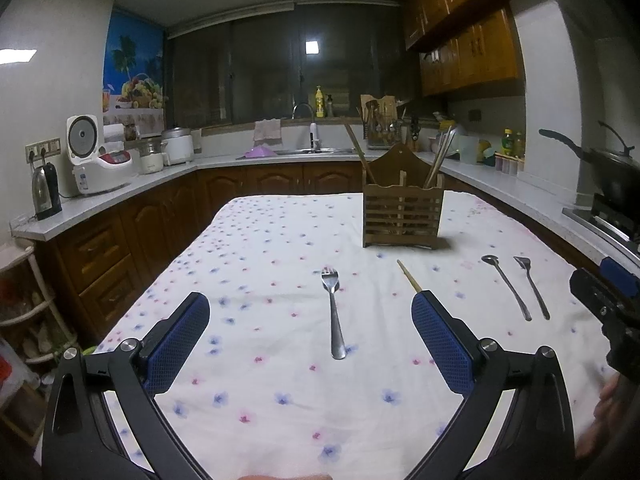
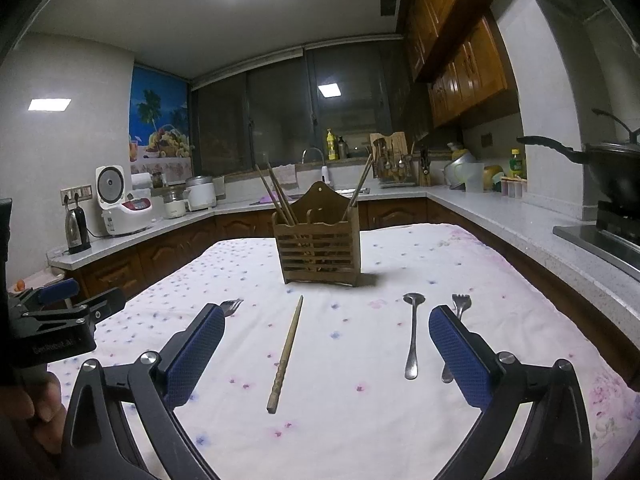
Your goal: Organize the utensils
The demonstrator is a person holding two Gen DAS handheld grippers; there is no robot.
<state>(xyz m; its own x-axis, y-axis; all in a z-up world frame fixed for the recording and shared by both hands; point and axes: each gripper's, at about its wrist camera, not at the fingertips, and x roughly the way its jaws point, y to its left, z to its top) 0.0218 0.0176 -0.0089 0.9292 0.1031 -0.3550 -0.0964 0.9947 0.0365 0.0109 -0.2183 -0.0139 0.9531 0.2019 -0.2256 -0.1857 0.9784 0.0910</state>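
My left gripper (image 1: pixel 311 298) hangs open above a floral tablecloth, and a steel fork (image 1: pixel 335 316) lies flat between its fingers. A wooden chopstick (image 1: pixel 407 275) lies to the right, its near end hidden by my right finger. Further right are a steel spoon (image 1: pixel 506 288) and a small fork (image 1: pixel 532 288). My right gripper (image 2: pixel 327 313) is open too, over the chopstick (image 2: pixel 287 356) and the spoon (image 2: pixel 413 336). The small fork (image 2: pixel 461 304) is partly hidden behind its right finger. A slatted wooden holder (image 2: pixel 320 248) stands upright beyond, with chopsticks in both side compartments.
The table (image 1: pixel 248 240) sits in a U-shaped kitchen, with counters (image 1: pixel 120 192) on the left, back and right. A stove with a black wok (image 2: pixel 612 176) is at the right. Each gripper shows at the edge of the other's view, with a hand on it.
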